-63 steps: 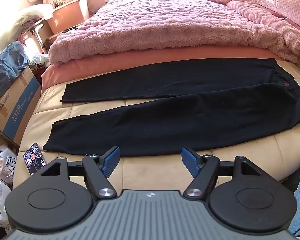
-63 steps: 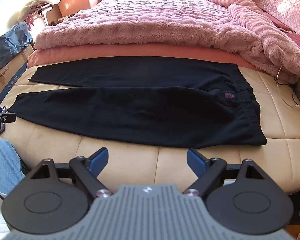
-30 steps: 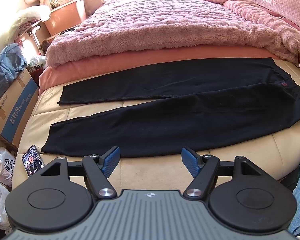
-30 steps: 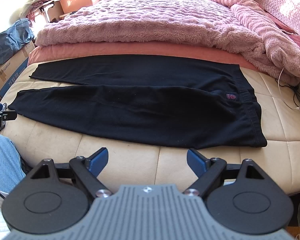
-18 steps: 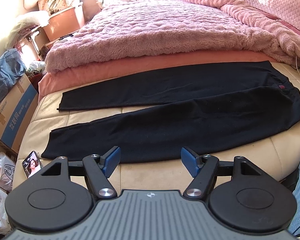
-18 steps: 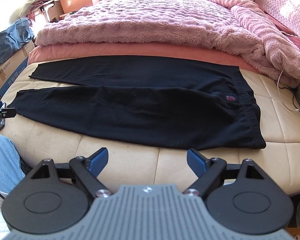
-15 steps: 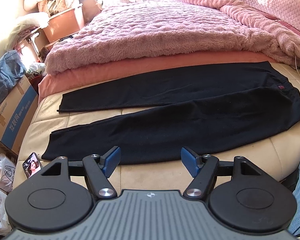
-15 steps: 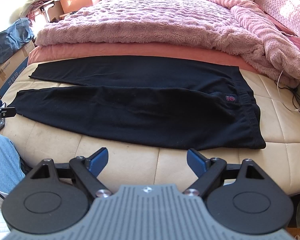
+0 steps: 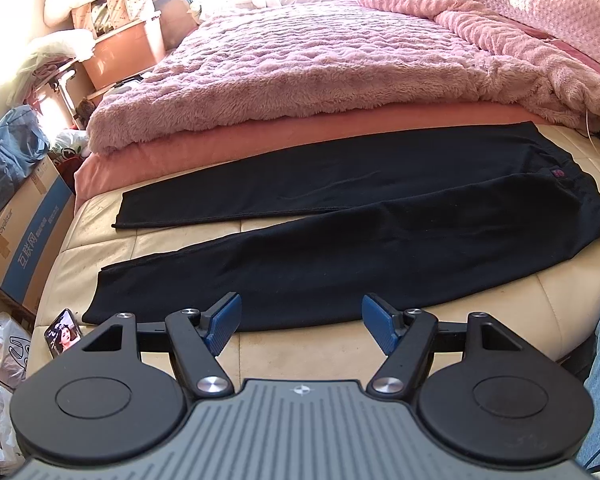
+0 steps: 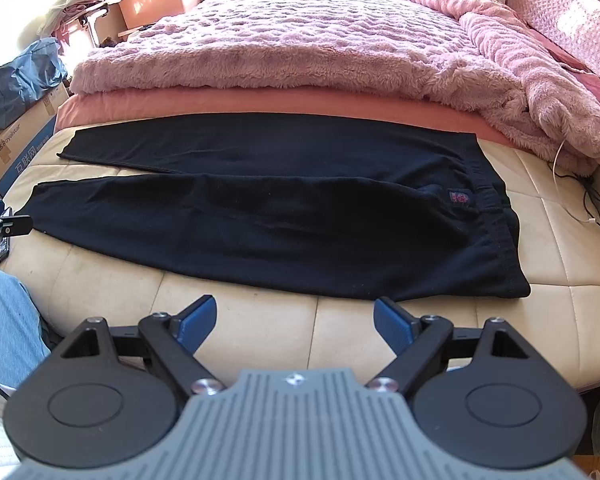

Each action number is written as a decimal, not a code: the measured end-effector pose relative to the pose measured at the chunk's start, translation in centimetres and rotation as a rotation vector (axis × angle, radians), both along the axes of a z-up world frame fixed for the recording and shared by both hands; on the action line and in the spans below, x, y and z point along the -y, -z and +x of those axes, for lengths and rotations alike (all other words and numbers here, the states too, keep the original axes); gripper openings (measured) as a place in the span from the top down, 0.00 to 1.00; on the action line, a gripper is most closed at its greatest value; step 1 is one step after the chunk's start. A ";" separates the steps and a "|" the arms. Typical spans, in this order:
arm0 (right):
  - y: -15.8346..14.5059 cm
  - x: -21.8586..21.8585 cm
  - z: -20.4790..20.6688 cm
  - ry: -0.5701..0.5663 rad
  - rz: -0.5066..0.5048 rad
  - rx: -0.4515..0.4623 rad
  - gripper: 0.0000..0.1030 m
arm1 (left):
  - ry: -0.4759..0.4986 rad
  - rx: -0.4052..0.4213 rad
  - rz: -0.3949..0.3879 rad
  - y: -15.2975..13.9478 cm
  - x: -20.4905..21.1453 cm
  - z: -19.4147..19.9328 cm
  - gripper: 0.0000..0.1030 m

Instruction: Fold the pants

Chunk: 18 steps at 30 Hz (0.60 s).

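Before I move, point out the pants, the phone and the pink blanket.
pants (image 9: 379, 256): left wrist view, near leg.
phone (image 9: 63, 331): left wrist view, screen.
pink blanket (image 10: 300, 40): right wrist view, fluffy top.

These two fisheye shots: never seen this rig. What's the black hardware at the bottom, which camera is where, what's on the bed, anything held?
Each shot comes from a camera mounted on a handheld two-finger gripper, looking forward along its fingers. One shows the left gripper, the other the right gripper. Both are open, blue pads apart, holding nothing and hovering short of the cloth. Black pants lie flat on the cream mattress, legs spread left, waistband right. Behind them is a pink blanket. A phone lies at the near left edge.
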State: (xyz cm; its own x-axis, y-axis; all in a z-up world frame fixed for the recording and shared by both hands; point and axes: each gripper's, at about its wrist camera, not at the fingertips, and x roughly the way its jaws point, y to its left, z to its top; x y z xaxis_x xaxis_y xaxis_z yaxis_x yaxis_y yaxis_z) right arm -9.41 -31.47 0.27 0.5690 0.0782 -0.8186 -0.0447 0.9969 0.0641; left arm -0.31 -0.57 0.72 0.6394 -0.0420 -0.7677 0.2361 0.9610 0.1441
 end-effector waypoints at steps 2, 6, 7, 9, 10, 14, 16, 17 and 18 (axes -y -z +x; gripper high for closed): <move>0.0 0.0 0.0 0.000 0.000 0.000 0.20 | 0.000 0.000 0.000 0.0 0.1 0.0 0.21; 0.0 0.0 0.0 0.000 0.000 0.000 0.20 | 0.000 0.000 0.000 0.0 0.1 0.0 0.21; 0.0 0.0 0.0 0.001 0.000 0.000 0.20 | 0.000 0.000 0.000 0.0 0.1 0.0 0.21; 0.0 0.0 0.0 0.000 0.000 0.000 0.20 | 0.000 -0.001 0.000 0.0 0.1 0.0 0.21; 0.0 0.0 0.0 0.000 -0.001 0.000 0.20 | 0.001 -0.001 -0.001 0.1 0.1 -0.1 0.21; 0.1 0.0 0.0 0.000 -0.001 0.000 0.20 | 0.004 -0.004 -0.002 0.2 0.3 -0.1 0.21; 0.1 0.0 0.0 0.001 0.000 -0.001 0.20 | 0.007 -0.005 -0.003 0.2 0.4 -0.1 0.21; 0.1 0.0 0.0 0.000 0.000 0.000 0.20 | 0.008 -0.005 -0.003 0.2 0.3 -0.1 0.21; 0.0 0.0 -0.1 0.001 0.000 -0.001 0.20 | 0.007 -0.005 -0.003 0.2 0.3 -0.1 0.21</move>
State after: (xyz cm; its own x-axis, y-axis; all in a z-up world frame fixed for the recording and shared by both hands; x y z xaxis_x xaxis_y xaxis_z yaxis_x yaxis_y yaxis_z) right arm -9.47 -31.50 0.22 0.5686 0.0777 -0.8190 -0.0439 0.9970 0.0641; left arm -0.43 -0.90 0.51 0.6350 -0.0489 -0.7710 0.2438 0.9597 0.1399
